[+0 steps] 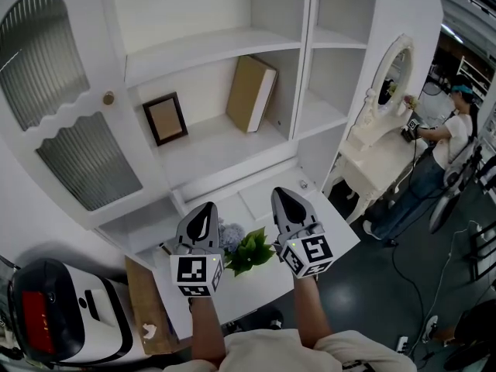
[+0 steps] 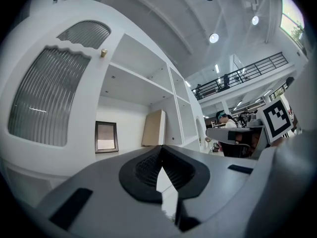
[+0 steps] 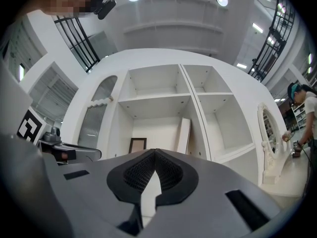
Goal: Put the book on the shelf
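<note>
My left tongs (image 1: 207, 208) and right tongs (image 1: 284, 195) are both pressed together on nothing, above the white counter (image 1: 260, 201) and its green plant (image 1: 249, 252). The book (image 1: 250, 93) stands at twelve o'clock on the shelf (image 1: 221, 152), leaning against the divider, with a picture frame (image 1: 165, 118) at eleven. Open floor (image 1: 372, 285) lies at four, past the dressing table (image 1: 380, 144).
</note>
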The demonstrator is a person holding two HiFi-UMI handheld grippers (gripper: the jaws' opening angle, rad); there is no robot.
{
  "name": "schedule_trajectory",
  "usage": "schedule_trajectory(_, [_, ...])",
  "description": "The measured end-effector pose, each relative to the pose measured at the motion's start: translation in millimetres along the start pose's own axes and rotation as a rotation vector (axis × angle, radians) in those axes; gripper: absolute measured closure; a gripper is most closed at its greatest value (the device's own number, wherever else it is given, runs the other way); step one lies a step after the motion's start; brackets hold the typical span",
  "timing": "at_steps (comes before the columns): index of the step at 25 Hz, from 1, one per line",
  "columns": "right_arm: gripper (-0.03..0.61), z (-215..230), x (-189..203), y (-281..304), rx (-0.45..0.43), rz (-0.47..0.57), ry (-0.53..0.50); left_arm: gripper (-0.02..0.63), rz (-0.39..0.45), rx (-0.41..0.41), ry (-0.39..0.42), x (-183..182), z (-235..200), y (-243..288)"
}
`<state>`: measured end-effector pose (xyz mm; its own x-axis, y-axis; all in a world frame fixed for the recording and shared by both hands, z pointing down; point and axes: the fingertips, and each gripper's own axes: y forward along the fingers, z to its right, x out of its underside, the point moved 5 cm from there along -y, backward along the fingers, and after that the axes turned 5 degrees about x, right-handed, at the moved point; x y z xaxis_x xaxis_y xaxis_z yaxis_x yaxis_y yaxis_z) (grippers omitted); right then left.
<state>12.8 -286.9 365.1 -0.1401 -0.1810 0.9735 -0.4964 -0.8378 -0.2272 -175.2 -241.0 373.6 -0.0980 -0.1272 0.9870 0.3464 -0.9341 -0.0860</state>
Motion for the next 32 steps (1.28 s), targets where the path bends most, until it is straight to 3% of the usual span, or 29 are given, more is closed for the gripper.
schedule_trajectory(32, [0.552, 3.7, 3.2, 6.9, 0.02, -0.008, -0.004, 0.597, -0.001, 0.026, 0.019, -3.6, -0.8, 5.3])
